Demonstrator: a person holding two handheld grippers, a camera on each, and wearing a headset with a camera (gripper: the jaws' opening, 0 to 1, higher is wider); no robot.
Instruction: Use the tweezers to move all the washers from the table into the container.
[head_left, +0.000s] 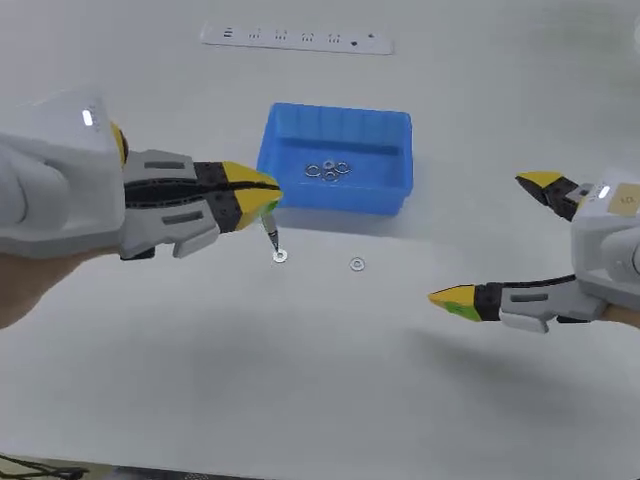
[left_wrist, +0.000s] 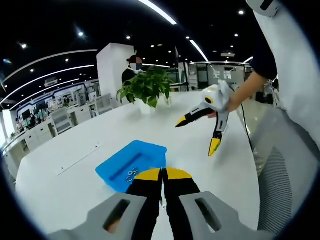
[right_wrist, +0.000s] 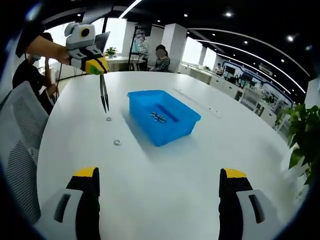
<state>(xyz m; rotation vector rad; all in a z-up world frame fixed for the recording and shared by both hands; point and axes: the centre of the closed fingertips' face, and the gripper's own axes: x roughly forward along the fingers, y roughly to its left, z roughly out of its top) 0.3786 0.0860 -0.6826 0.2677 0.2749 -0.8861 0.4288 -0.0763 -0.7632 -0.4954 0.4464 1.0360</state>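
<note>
My left gripper (head_left: 262, 195) is shut on a pair of tweezers (head_left: 271, 237), whose tips hang just above a washer (head_left: 280, 256) on the white table. In the right gripper view the tweezers (right_wrist: 104, 94) point down near that washer (right_wrist: 109, 119). A second washer (head_left: 357, 264) lies to its right, also seen as a small ring (right_wrist: 117, 142). The blue container (head_left: 338, 158) behind them holds several washers (head_left: 328, 170). My right gripper (head_left: 495, 240) is open at the right, with nothing between its jaws.
A white power strip (head_left: 297, 40) lies at the back of the table. In the left gripper view a potted plant (left_wrist: 146, 87) stands at the far table edge, and a grey mesh chair (left_wrist: 280, 175) is at the right.
</note>
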